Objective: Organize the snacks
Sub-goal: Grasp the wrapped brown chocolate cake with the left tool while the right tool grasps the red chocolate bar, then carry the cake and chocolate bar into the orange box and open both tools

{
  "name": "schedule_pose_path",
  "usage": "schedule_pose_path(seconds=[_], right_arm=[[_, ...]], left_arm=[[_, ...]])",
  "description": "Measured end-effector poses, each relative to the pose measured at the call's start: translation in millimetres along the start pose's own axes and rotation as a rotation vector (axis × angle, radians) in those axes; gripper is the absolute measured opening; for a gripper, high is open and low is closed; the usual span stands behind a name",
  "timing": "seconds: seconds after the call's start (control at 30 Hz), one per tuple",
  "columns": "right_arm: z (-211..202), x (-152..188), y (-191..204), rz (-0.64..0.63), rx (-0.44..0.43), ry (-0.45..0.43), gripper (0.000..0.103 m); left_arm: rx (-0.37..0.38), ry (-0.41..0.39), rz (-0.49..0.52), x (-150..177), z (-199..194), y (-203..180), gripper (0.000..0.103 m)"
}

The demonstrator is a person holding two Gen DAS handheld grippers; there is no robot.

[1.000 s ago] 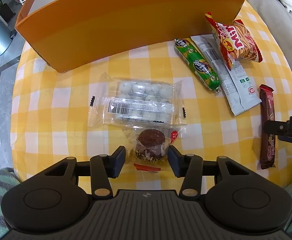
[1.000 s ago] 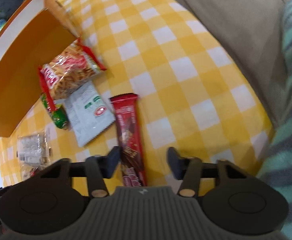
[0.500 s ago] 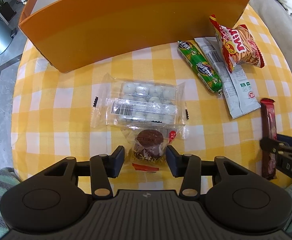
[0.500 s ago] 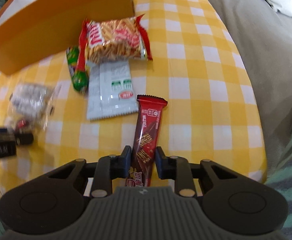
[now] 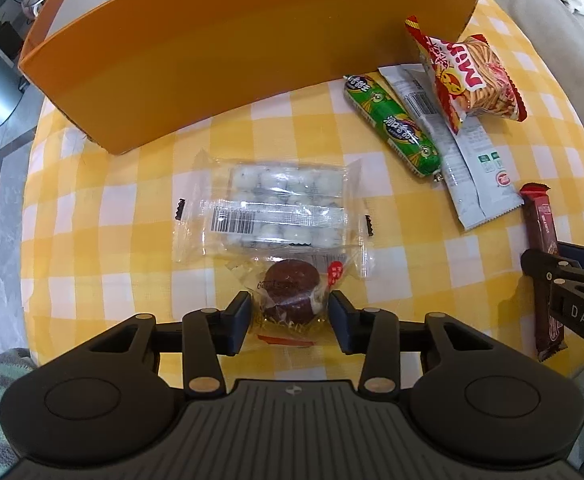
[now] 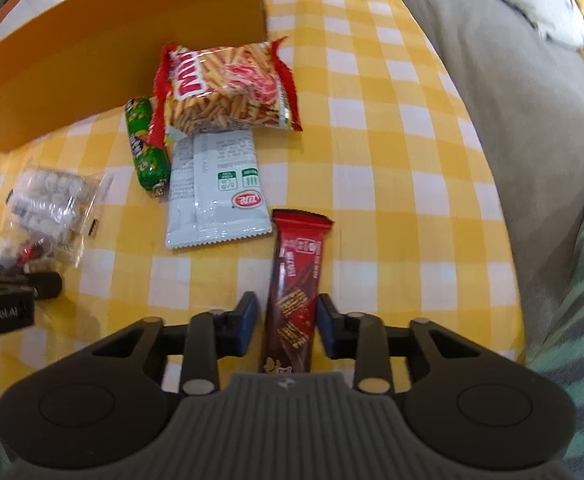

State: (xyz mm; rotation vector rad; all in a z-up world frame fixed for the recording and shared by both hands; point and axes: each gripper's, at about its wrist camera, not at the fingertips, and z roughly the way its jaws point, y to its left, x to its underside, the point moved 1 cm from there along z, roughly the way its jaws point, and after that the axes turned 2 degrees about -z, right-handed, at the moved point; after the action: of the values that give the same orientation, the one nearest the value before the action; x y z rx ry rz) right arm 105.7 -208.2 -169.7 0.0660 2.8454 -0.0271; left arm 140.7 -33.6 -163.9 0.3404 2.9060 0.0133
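Yellow-and-white checked cloth (image 5: 140, 216) covers the desk, and an orange box (image 5: 228, 52) stands along its far side, its wall rising behind every snack. In front of the box lies a clear pack of white round sweets (image 5: 280, 208), flat, with its near edge overlapping the wrapper of a chocolate cake (image 5: 290, 292). To the right a red bag of stick crisps (image 6: 228, 88) rests near the box corner, partly on top of a grey-white sachet (image 6: 216, 196); a green sausage stick (image 6: 146, 144) lies just beside the sachet, touching the bag's crimped end. Nearest the desk's right edge, a dark red chocolate bar (image 6: 295, 292) lies lengthwise, well apart from the cake.

The left hand-held gripper (image 5: 288, 318) has its jaws spread around the cake, each pad beside the crinkled wrapper, with no clear squeeze visible. The right hand-held gripper (image 6: 288, 326) straddles the near end of the chocolate bar, a narrow gap showing on both sides, so it is not clamped.
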Motion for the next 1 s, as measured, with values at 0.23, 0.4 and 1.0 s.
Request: schedule_pose_path(seconds=[0.23, 0.4, 1.0], right_arm=[[-3.6, 1.1, -22.7, 0.086, -0.107, 0.0, 0.022], [-17.6, 0.7, -30.9, 0.131, -0.182, -0.057, 0.022], [-97.6, -35.9, -9.5, 0.017, -0.322, -0.33, 0.022]], left_arm=[[0.026, -0.032, -0.016, 2.7, -10.2, 5.4, 0.043], [0.073, -0.072, -0.04, 1.5, -27.2, 8.9, 0.043], [0.154, -0.27, -0.079, -24.4, -108.8, 32.4, 0.043]])
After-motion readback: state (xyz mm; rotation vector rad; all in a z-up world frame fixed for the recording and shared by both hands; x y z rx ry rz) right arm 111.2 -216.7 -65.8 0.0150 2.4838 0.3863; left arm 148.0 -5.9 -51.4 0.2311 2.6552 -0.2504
